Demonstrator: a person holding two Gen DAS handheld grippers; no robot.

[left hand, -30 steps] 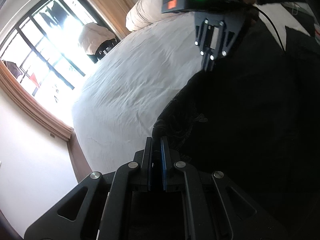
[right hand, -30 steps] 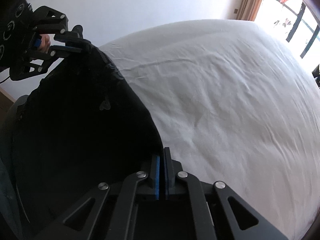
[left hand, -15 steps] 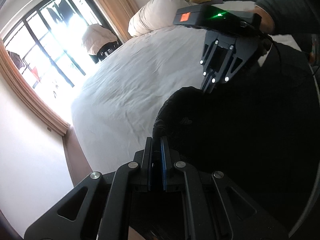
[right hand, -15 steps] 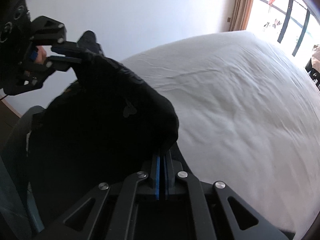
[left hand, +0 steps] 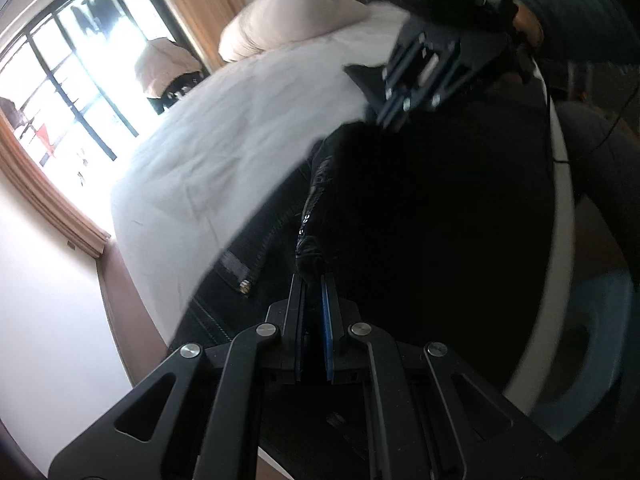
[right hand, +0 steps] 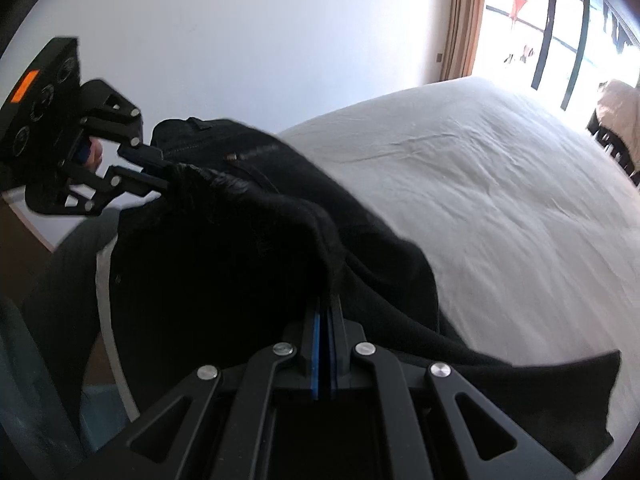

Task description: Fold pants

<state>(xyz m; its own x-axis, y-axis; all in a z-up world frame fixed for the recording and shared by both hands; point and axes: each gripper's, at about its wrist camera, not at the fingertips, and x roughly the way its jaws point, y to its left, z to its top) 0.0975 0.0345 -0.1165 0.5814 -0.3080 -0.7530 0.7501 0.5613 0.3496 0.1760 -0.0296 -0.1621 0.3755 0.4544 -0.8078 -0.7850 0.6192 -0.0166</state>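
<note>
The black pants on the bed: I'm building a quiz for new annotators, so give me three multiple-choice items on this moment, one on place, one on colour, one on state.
1. Where do the pants lie?
A. On a wooden floor
B. On a white bed sheet
C. On a chair

2. What colour are the pads inside the right tool?
A. Blue
B. Red
C. Yellow

3. How does the left tool stand?
A. Wide open above the cloth
B. Shut on nothing
C. Shut on a pinch of the pants

Answers:
1. B, as the dark cloth spreads over the wrinkled white sheet.
2. A, as a blue strip shows along the pressed pads.
3. C, as black fabric rises from between its closed fingers.
</note>
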